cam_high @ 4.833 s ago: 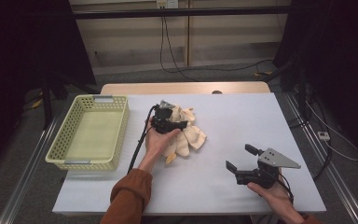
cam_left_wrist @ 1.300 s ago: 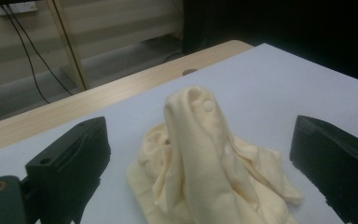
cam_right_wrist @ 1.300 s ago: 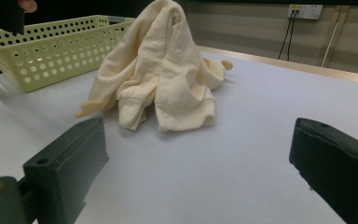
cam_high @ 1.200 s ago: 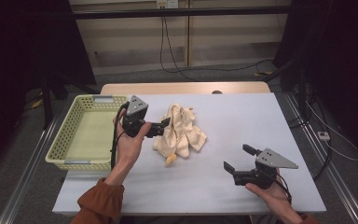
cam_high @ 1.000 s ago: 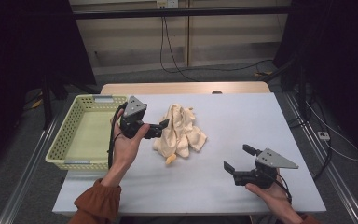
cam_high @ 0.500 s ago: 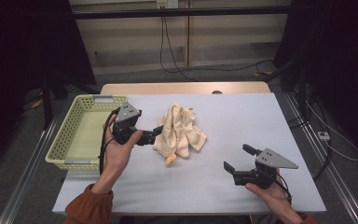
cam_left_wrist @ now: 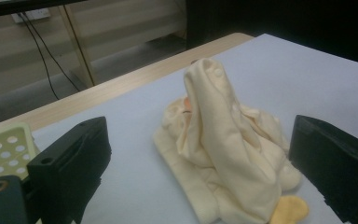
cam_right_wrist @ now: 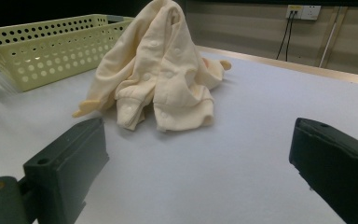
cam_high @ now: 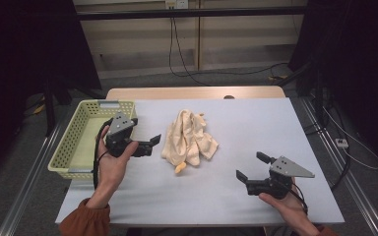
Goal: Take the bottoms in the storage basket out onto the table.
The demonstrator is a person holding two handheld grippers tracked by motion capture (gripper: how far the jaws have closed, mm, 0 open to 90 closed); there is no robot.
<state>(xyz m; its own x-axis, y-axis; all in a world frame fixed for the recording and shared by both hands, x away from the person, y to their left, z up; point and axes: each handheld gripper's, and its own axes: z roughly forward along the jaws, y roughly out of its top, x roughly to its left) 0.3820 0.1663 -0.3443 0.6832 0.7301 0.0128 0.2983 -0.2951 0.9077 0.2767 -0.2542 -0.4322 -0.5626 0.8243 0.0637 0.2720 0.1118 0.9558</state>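
On white table [cam_high: 285, 142], cream garment [cam_high: 189, 137] is lying crumpled at middle, just right of yellow basket [cam_high: 74, 147].

Left gripper [cam_high: 150, 143] is being held beside garment, jaws spread, nothing gripped. Right gripper [cam_high: 250, 166] is being held well apart near front edge, jaws spread, empty.

Risk judged: only top fold being pinched, rest dragging; loose sleeve snagging on basket rim.

No writing or labels being made out.
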